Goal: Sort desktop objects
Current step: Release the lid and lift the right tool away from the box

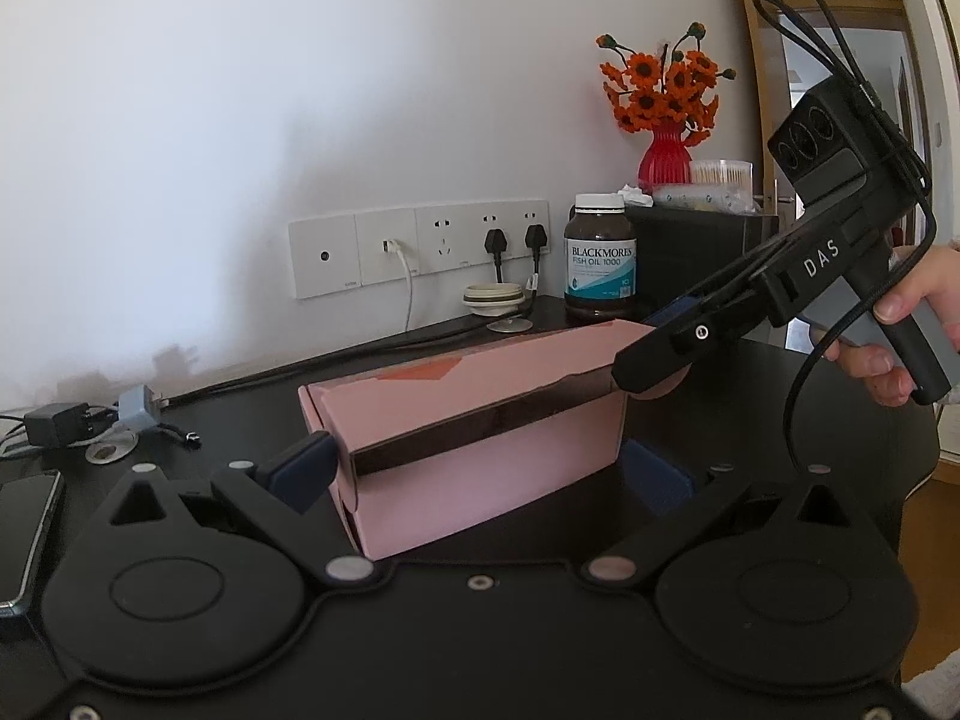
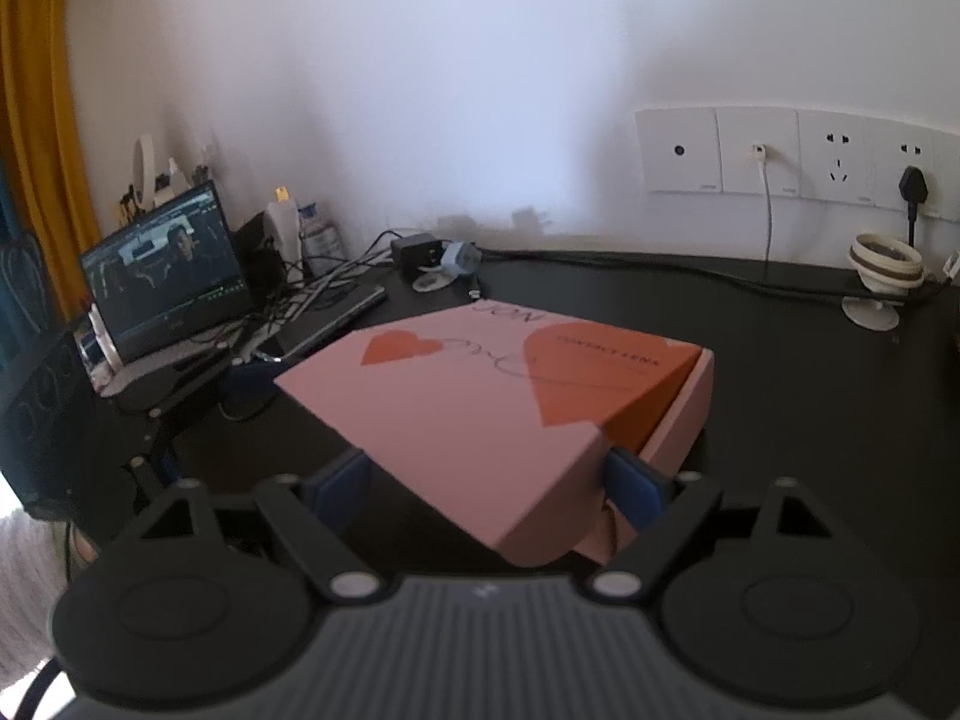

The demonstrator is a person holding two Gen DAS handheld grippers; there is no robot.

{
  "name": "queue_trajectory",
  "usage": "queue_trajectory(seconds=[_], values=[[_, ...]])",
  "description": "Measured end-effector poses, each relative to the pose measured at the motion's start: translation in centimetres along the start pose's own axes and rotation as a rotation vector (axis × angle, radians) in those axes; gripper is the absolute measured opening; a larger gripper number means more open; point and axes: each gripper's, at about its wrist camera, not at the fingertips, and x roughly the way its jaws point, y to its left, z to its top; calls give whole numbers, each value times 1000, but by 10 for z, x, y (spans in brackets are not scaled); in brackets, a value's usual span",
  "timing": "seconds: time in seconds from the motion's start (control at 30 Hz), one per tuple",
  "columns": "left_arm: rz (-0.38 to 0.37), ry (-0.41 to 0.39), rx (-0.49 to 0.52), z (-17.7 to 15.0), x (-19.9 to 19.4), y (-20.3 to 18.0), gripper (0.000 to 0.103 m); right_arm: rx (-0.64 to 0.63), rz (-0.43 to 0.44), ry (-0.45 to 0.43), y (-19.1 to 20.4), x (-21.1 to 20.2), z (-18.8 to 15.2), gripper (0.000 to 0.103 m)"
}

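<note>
A pink cardboard box (image 1: 480,468) with orange hearts on its lid (image 2: 480,384) lies on the black desk (image 1: 750,420). My left gripper (image 1: 477,456) spans the box lengthwise, its blue pads (image 1: 312,462) pressed on the two ends. My right gripper (image 2: 489,471) is shut across the lid's near corner; in the left wrist view the right gripper (image 1: 651,348) sits at the lid's far right end, held by a hand (image 1: 900,330). A dark gap shows between lid and base, so the lid stands slightly raised. One of the left gripper's fingers (image 2: 180,381) shows at the box's left corner.
A brown fish oil bottle (image 1: 600,264), a red vase of orange flowers (image 1: 666,156) and a black box (image 1: 696,240) stand at the back right. A phone (image 1: 24,534), chargers (image 1: 54,426), cables and a laptop (image 2: 168,276) crowd the left. Wall sockets (image 1: 420,246) run behind.
</note>
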Motion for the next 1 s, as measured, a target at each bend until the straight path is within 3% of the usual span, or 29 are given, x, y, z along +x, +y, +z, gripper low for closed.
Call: queue_trajectory(seconds=[0.53, 0.63, 0.8, 0.9, 0.97, 1.0], values=[[-2, 73, -9, -6, 10, -1, 103, -124, -59, 16, 9, 3, -7, 88], [-4, 69, -19, -7, 10, 0, 103, -180, -67, 22, 7, -3, -10, 93], [-7, 67, -39, -7, 10, 1, 103, -329, -142, 55, 0, -4, -20, 93], [-5, 77, -41, -7, 11, 0, 103, -389, -159, 80, -5, 3, -24, 85], [-4, 81, -39, -7, 10, -1, 103, -417, -159, 95, -6, 7, -26, 69], [-4, 82, -38, -7, 10, -1, 103, -424, -149, 105, -5, 8, -27, 69]])
